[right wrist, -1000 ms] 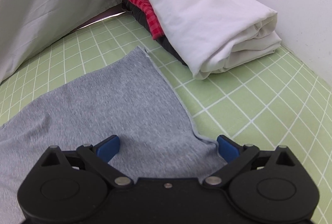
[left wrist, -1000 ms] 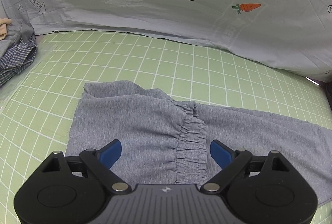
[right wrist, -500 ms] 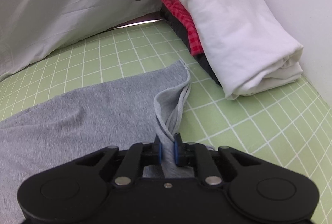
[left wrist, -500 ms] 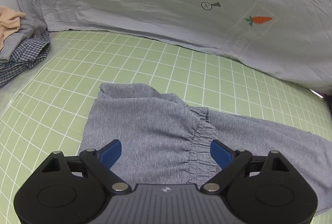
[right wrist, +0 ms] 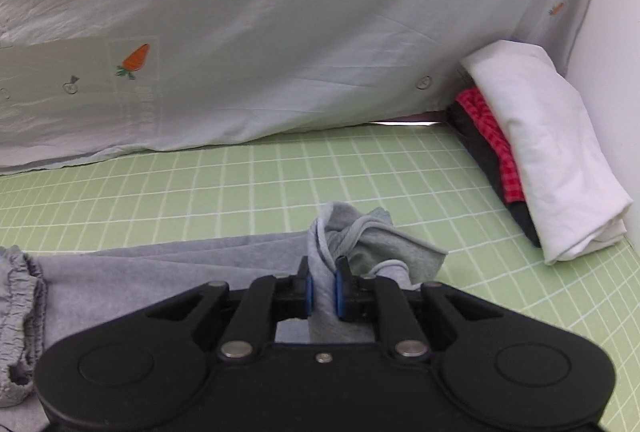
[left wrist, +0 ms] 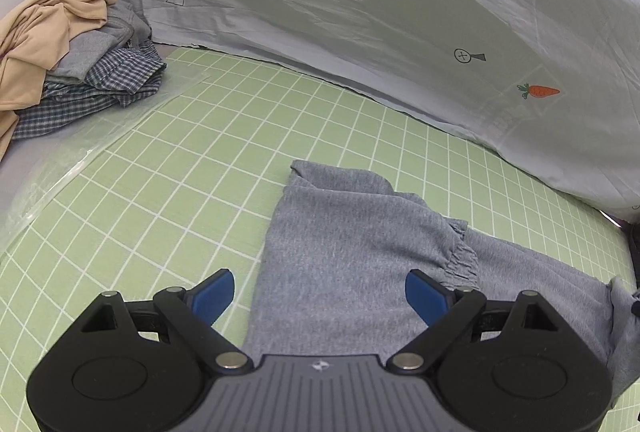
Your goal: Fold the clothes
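The right hand-held gripper is pinching a bunched fold of the grey trousers between its blue pads, the cloth rising in a twisted peak just beyond the fingertips. The hem end of the trouser leg is drooping to the right of the pinch, while the rest of the leg is lying flat toward the left of this view, where the gathered elastic waistband is showing at the edge.

The left hand-held gripper is hovering with its fingers spread wide — the blue pads are standing apart, one over the green gridded mat and the other over the grey cloth, gripping nothing. Between and beyond them the grey trousers are lying on the mat, the upper part doubled over so that the waistband is sitting partway along the leg.

Farther out, a pale grey printed sheet — marked with arrows, crossed circles and a carrot — is hanging behind the mat. A loose heap of clothes, tan over grey and blue check, is resting at the left end of the mat; a folded stack, white over red check and black, is lying at the right end against the white wall.
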Demonstrator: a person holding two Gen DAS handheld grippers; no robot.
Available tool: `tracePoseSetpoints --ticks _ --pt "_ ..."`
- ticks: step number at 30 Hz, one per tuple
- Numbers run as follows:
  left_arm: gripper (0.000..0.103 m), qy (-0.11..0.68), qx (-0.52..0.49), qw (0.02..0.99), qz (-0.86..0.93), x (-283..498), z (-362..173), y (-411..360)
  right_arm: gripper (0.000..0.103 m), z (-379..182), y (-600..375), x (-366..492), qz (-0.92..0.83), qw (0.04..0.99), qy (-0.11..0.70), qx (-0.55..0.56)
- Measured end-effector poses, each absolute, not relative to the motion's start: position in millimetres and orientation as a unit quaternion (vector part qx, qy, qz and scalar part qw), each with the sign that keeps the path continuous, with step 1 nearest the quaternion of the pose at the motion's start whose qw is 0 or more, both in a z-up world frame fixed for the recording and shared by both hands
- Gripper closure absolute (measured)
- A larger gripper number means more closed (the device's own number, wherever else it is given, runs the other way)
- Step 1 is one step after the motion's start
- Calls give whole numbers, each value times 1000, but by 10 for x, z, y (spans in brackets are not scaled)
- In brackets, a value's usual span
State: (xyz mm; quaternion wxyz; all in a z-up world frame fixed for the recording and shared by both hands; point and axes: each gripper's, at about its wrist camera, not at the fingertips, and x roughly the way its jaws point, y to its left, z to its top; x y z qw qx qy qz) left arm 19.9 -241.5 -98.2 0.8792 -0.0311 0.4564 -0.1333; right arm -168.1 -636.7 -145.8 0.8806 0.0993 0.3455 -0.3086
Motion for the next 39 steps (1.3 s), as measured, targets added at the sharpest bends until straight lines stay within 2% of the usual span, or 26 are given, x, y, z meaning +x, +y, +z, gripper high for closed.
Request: tracePoseSetpoints --ticks 5,10,14,16,18,20,24,31,32,34,35,36,39 --pt "11 457 -20 880 -131 336 -1021 -2093 92 -1495 -5515 -1186 -244 896 360 92" --pt "11 452 -14 883 -124 547 -1082 -1867 88 -1827 -4930 -765 -219 871 432 85" --pt "11 460 -42 880 -110 782 -1160 -1734 67 -1718 -5016 -826 -248 869 412 120" --pt "11 470 -43 874 -114 872 -1221 -1749 63 -1664 -5059 -857 -262 867 401 138" --pt "11 477 -38 870 -122 939 -1280 -1786 49 -1610 -5102 -887 -276 864 391 155" --pt "11 484 -34 866 -123 973 -1337 -1838 39 -1556 -5154 -919 -291 861 379 174" --pt "11 499 -34 855 -134 990 -1454 -1940 29 -1513 -5399 -941 -325 845 361 226" --pt "11 515 -16 845 -143 941 -1585 -2098 28 -1721 -5788 -620 -361 812 375 265" --pt "11 516 -15 845 -141 943 -1594 -2108 30 -1741 -5828 -570 -363 810 375 268" --pt "11 518 -16 845 -136 955 -1606 -2122 62 -1689 -5800 -446 -330 831 372 250" --pt "11 518 -17 845 -133 963 -1610 -2127 86 -1663 -5786 -384 -313 841 370 241" --pt "11 519 -18 844 -132 971 -1614 -2133 93 -1638 -5772 -323 -297 851 367 232" --pt "11 520 -18 844 -130 981 -1622 -2158 95 -1560 -5730 -137 -245 877 359 203"
